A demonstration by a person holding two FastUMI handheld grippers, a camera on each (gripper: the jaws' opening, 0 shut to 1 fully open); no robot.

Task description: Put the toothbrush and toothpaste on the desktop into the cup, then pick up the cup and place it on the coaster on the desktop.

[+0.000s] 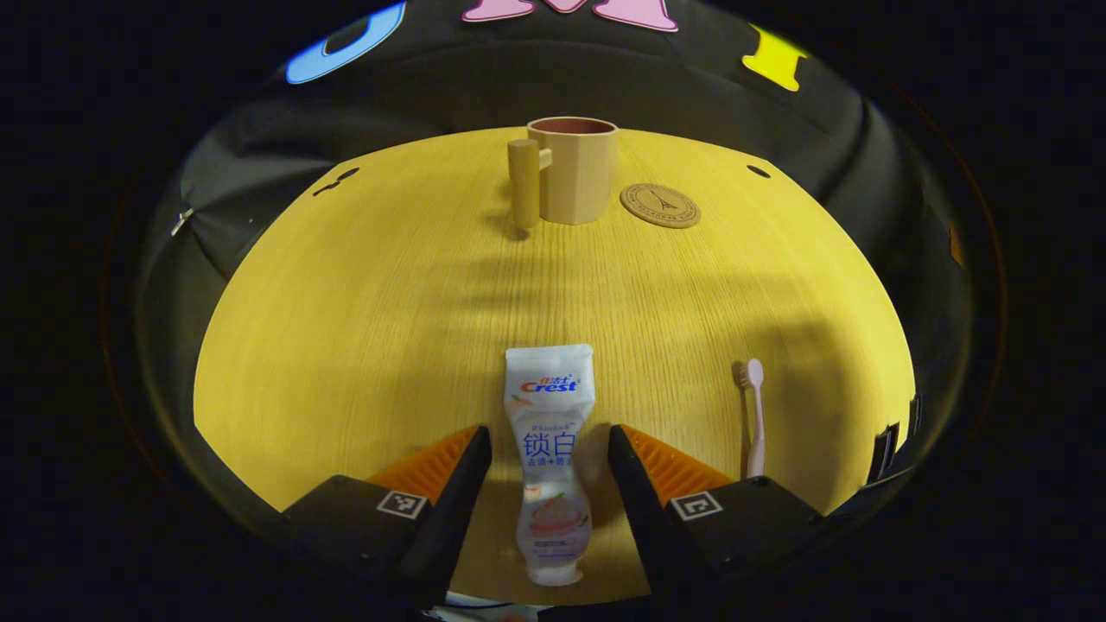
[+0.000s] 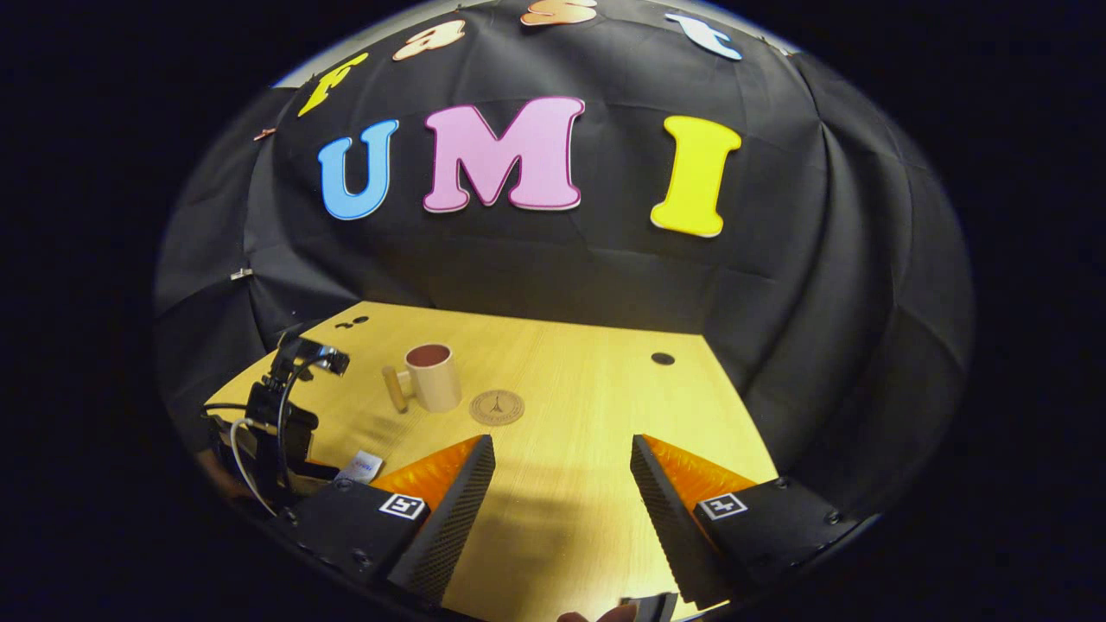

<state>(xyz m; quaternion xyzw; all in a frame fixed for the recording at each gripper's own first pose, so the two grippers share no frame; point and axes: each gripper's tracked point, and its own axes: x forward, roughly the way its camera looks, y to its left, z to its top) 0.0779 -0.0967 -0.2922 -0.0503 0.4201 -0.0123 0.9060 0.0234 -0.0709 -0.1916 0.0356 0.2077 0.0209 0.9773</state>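
I see my left gripper (image 1: 549,445) spread around the toothpaste tube (image 1: 549,449) without touching it, and my right gripper (image 2: 562,458) spread above the wooden desktop (image 2: 570,389).

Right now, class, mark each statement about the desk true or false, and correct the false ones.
1. The toothpaste lies between the left claw's open fingers. True.
2. The toothbrush stands in the cup. False: it lies on the desk.
3. The cup sits on the coaster. False: it stands beside it.
4. The right claw is open and holds nothing. True.
5. The cup has a handle. True.
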